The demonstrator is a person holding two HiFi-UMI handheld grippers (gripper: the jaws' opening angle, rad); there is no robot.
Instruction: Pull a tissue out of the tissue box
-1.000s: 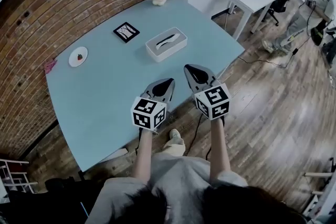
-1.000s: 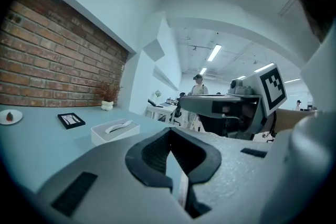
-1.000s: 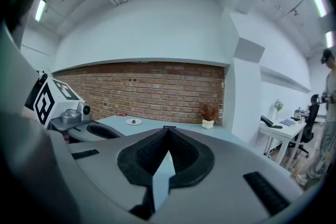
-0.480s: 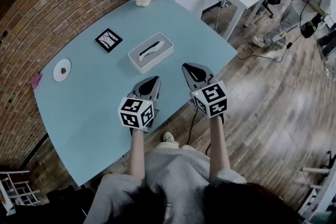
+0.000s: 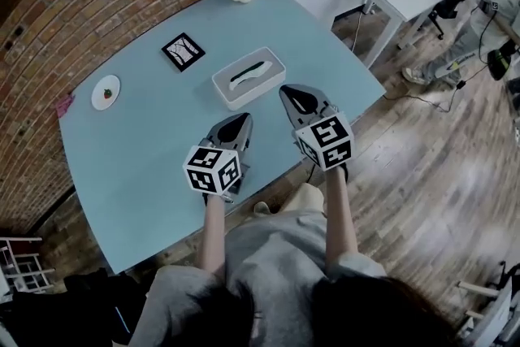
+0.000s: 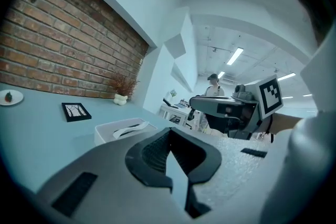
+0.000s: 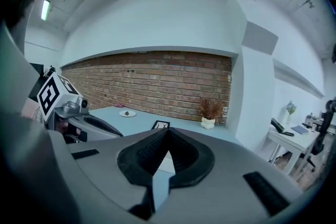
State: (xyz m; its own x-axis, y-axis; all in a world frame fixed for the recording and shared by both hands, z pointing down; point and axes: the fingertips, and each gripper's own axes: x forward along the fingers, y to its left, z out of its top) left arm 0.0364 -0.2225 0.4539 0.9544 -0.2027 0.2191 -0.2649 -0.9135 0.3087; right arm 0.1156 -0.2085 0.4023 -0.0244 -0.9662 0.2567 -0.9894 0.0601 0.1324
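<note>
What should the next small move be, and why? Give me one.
Probably open the right gripper and ease it forward-left toward the box. Its jaws are shut and empty, and it sits just short of the box. The tissue pokes from the slot, untouched.

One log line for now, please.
left gripper: shut, empty | right gripper: shut, empty | tissue: in box, untouched | phase: pre-grasp

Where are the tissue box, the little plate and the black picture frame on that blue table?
Tissue box (image 5: 258, 93): head view, on its white side wall.
Plate (image 5: 113, 83): head view, on its bare rim.
Frame (image 5: 183, 51): head view, on the middle of the picture.
</note>
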